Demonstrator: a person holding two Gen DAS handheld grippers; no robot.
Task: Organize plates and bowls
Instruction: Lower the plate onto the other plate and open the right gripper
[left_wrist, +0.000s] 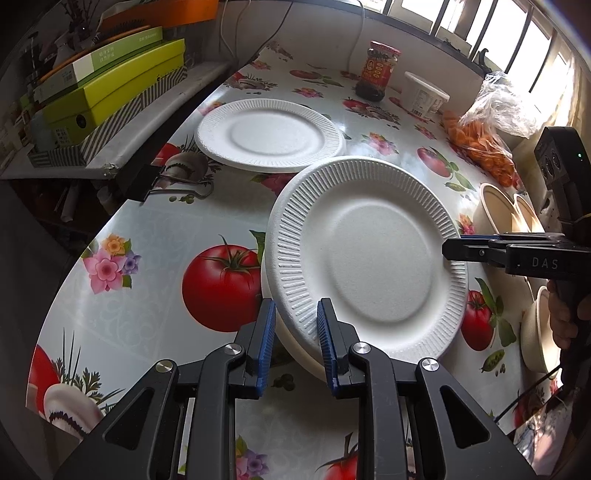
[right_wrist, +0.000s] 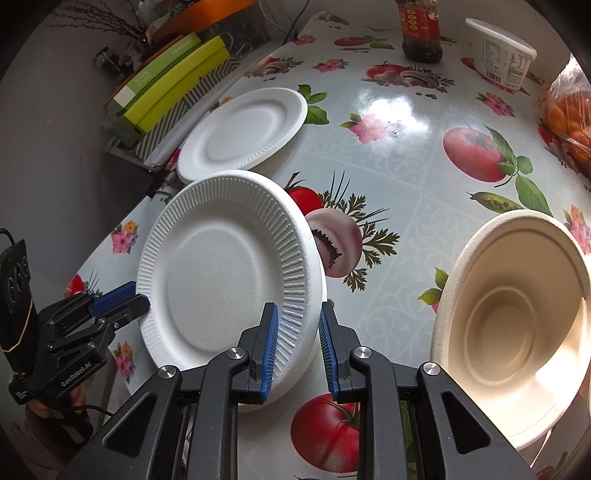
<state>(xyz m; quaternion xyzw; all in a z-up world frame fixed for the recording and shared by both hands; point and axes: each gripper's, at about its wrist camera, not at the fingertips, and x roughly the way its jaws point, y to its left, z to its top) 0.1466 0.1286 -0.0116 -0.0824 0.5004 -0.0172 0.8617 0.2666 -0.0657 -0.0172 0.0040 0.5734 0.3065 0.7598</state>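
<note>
A white foam plate (left_wrist: 369, 258) sits tilted on top of another plate (left_wrist: 291, 347) near the table's front. My left gripper (left_wrist: 296, 321) straddles its near rim, jaws slightly apart around the rim. My right gripper (right_wrist: 298, 325) straddles the opposite rim of the same plate (right_wrist: 225, 280), jaws also slightly apart. The right gripper shows in the left wrist view (left_wrist: 452, 248) at the plate's right edge. A second foam plate (left_wrist: 267, 134) lies flat farther back. A beige paper bowl (right_wrist: 517, 325) stands to the right.
Beige bowls (left_wrist: 498, 210) stand by the right edge. A sauce jar (left_wrist: 378, 70), a white tub (left_wrist: 424, 96) and a bag of oranges (left_wrist: 484, 144) sit at the back. Green boxes (left_wrist: 110, 92) are on a shelf at left. A binder clip (left_wrist: 155, 182) grips the tablecloth edge.
</note>
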